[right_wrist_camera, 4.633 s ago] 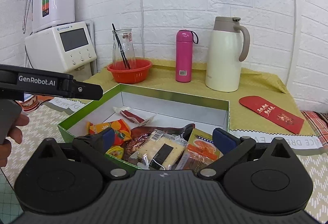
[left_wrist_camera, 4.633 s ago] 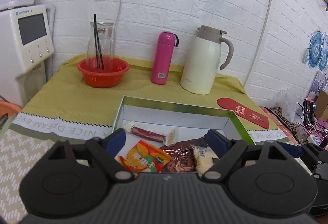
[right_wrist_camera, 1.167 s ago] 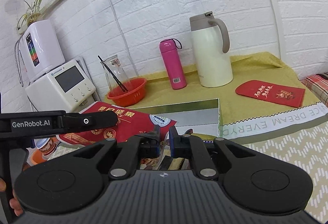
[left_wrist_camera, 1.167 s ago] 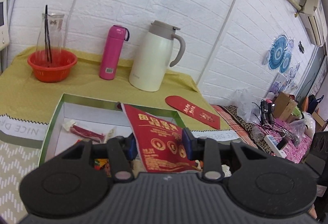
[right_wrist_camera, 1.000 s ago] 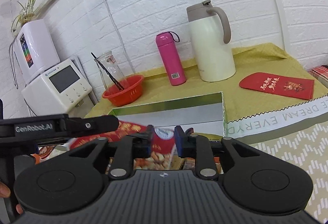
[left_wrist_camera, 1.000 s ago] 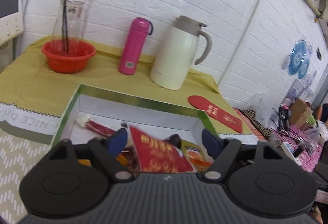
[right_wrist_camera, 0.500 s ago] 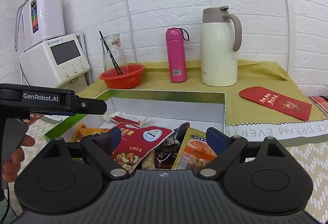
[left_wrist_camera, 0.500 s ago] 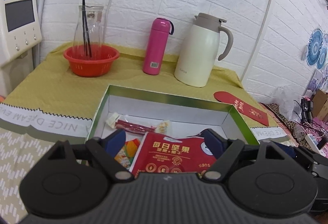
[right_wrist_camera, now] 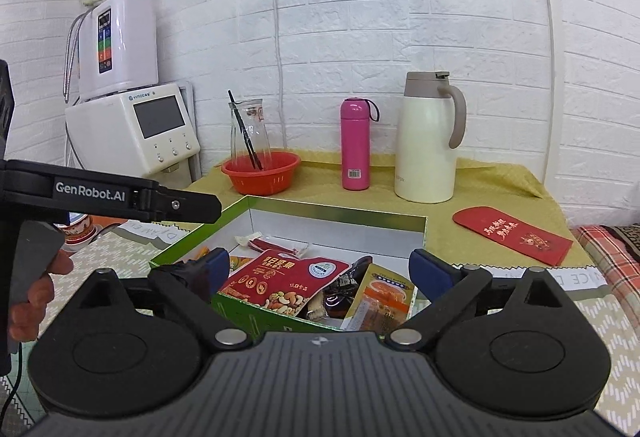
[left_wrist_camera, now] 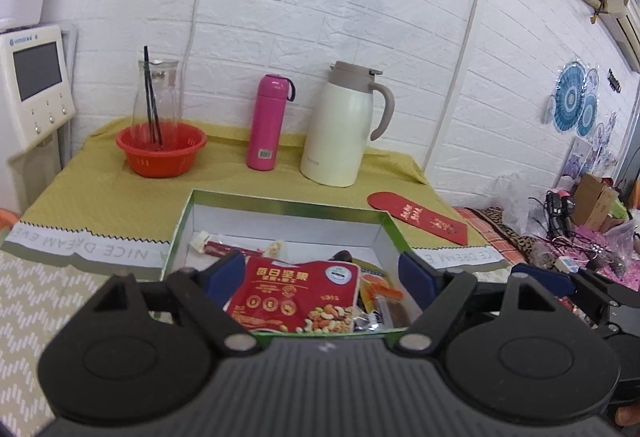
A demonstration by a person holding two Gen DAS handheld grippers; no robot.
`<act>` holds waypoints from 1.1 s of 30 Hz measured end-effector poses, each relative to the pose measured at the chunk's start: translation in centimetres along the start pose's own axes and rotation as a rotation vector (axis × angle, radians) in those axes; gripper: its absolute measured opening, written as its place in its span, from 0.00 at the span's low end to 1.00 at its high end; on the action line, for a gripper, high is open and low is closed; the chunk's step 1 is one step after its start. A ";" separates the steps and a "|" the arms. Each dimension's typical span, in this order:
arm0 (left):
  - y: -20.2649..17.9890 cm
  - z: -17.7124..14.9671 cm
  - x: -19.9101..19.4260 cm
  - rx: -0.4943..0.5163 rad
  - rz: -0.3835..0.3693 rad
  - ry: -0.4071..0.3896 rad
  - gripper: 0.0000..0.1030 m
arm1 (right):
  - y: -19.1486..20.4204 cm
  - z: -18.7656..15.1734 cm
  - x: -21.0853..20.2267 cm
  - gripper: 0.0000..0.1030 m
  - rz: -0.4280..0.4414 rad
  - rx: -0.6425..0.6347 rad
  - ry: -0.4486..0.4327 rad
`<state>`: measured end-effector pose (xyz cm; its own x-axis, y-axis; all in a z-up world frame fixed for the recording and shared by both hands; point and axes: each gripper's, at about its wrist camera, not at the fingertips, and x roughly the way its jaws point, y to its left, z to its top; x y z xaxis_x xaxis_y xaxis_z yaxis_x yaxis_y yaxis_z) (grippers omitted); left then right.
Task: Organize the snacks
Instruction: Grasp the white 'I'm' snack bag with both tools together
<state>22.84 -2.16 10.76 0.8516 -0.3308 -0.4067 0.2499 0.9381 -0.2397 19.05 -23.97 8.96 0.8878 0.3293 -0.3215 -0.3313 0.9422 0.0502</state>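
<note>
Right gripper (right_wrist_camera: 320, 269): jaws wide apart after just opening, nothing between the pads. Left gripper (left_wrist_camera: 320, 273): also spread wide, empty. Both hover at the near edge of the green box (left_wrist_camera: 280, 201), angled slightly downward. Red nut pouch (right_wrist_camera: 280, 279) lies flat inside the box on other snack packets (right_wrist_camera: 382, 301), near side. Person's left hand (right_wrist_camera: 34, 297) grips the left gripper's handle.
</note>
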 end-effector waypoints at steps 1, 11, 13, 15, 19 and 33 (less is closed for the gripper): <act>-0.3 -0.2 -0.7 -0.005 -0.005 0.004 0.79 | 0.0 -0.1 -0.9 1.00 -0.007 0.004 -0.003; -2.2 -5.8 -6.0 0.027 -0.049 0.046 0.79 | -1.2 -3.8 -7.1 1.00 -0.009 0.044 0.054; -2.4 -7.8 -6.8 0.039 -0.048 0.049 0.79 | -1.4 -5.4 -7.7 1.00 -0.008 0.052 0.078; -2.3 -9.7 -7.2 0.035 -0.044 0.066 0.79 | -1.6 -6.9 -7.9 1.00 -0.007 0.063 0.114; -1.9 -12.8 -7.8 0.007 -0.069 0.116 0.79 | -1.6 -9.4 -7.8 1.00 -0.005 0.059 0.181; 1.4 -15.3 -8.6 -0.099 -0.022 0.165 0.79 | 4.5 -10.6 -2.5 1.00 0.222 0.025 0.263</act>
<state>8.80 0.49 0.46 0.7571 -0.3708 -0.5379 0.2138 0.9186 -0.3322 11.94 -21.18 -0.01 0.6808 0.5026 -0.5328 -0.4966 0.8514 0.1687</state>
